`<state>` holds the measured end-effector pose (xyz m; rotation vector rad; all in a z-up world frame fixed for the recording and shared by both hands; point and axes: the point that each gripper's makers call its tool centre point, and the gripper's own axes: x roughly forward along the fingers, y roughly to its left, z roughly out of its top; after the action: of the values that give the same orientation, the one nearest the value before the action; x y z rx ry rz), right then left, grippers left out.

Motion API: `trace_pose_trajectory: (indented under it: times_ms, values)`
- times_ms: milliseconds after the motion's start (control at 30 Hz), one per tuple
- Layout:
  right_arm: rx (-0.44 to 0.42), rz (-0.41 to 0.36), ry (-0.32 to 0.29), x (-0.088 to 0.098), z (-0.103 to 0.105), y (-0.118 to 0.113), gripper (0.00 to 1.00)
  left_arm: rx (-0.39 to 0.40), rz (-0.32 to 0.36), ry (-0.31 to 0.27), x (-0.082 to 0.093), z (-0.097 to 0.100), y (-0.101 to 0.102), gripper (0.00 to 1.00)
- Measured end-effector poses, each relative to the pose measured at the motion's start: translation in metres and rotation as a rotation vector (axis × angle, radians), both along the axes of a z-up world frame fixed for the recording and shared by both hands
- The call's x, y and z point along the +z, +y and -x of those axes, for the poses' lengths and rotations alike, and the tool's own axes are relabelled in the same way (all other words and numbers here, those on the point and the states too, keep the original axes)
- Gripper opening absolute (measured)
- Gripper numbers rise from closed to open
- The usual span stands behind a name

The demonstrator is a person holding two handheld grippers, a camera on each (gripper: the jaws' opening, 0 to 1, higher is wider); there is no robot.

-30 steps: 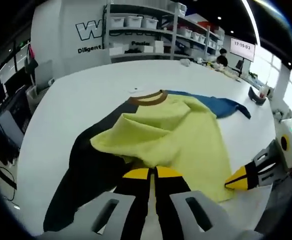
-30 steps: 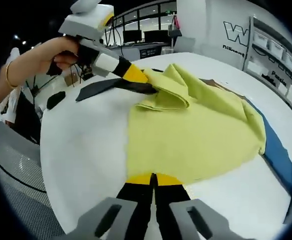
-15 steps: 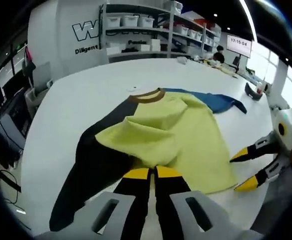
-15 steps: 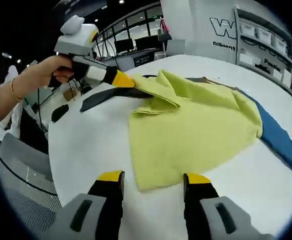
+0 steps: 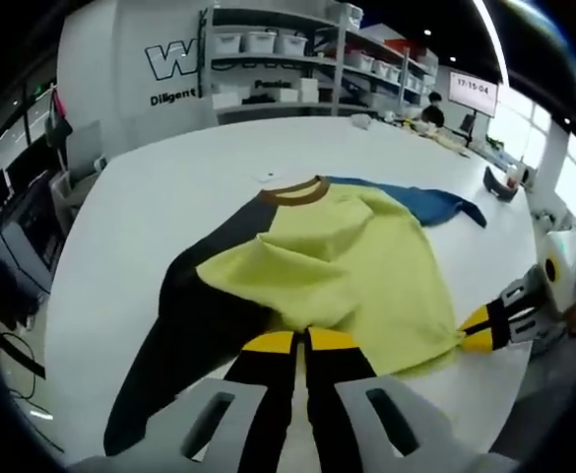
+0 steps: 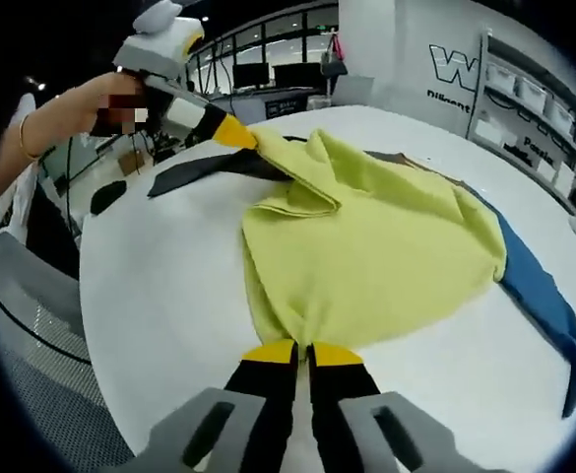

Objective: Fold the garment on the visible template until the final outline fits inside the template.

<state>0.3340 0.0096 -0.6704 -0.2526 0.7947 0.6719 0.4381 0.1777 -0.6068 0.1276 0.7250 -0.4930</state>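
Right gripper (image 6: 301,347) pinches yellow garment (image 6: 376,246) hem on white table (image 6: 160,296).

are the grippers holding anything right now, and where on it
Both grip the garment: the left gripper is shut on a bunched fold of its yellow body, and the right gripper is shut on the yellow hem edge.

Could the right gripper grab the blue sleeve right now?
Probably not yet. The right gripper is shut on the yellow hem of the garment, so its jaws are busy. The blue sleeve lies flat on the white table off to the side, with nothing covering it.
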Motion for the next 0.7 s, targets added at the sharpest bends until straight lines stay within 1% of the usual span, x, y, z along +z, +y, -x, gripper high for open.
trace_pose_trajectory:
  times_ms: [33, 100, 167, 200, 233, 367, 400, 433, 533, 600, 633, 700]
  values:
    - [0.000, 0.002, -0.002, 0.001, 0.001, -0.002, 0.00, -0.001, 0.000, 0.000, 0.001, 0.000, 0.000, 0.04]
    - [-0.013, 0.014, -0.001, 0.006, 0.004, -0.017, 0.00, -0.014, -0.002, 0.003, 0.002, 0.003, 0.001, 0.04]
    - [-0.024, 0.023, 0.006, 0.008, 0.006, -0.027, 0.00, -0.032, -0.005, 0.014, 0.003, 0.010, 0.000, 0.04]
    - [-0.047, 0.059, 0.002, 0.011, 0.008, -0.042, 0.00, -0.045, -0.006, 0.020, 0.003, 0.014, -0.001, 0.04]
    - [-0.051, 0.077, -0.004, 0.013, 0.010, -0.052, 0.00, -0.052, -0.009, 0.025, 0.003, 0.017, -0.001, 0.04]
    - [-0.067, 0.103, 0.007, 0.015, 0.015, -0.074, 0.00, -0.096, -0.016, 0.055, 0.000, 0.037, -0.004, 0.04]
    - [-0.074, 0.112, 0.012, 0.016, 0.017, -0.083, 0.00, -0.128, -0.012, 0.056, 0.000, 0.045, -0.008, 0.04]
    - [-0.082, 0.114, 0.014, 0.018, 0.018, -0.089, 0.00, -0.139, -0.006, 0.065, -0.001, 0.052, -0.009, 0.04]
    - [-0.081, 0.143, 0.003, 0.021, 0.020, -0.102, 0.00, -0.133, -0.001, 0.078, -0.003, 0.066, -0.009, 0.04]
    - [-0.066, 0.170, -0.002, 0.024, 0.023, -0.109, 0.00, -0.124, 0.025, 0.093, -0.005, 0.075, -0.008, 0.04]
    - [-0.062, 0.173, -0.002, 0.025, 0.024, -0.110, 0.00, -0.122, 0.031, 0.095, -0.005, 0.077, -0.008, 0.04]
    - [-0.043, 0.185, 0.001, 0.026, 0.028, -0.113, 0.00, -0.122, 0.039, 0.112, -0.008, 0.089, -0.007, 0.04]
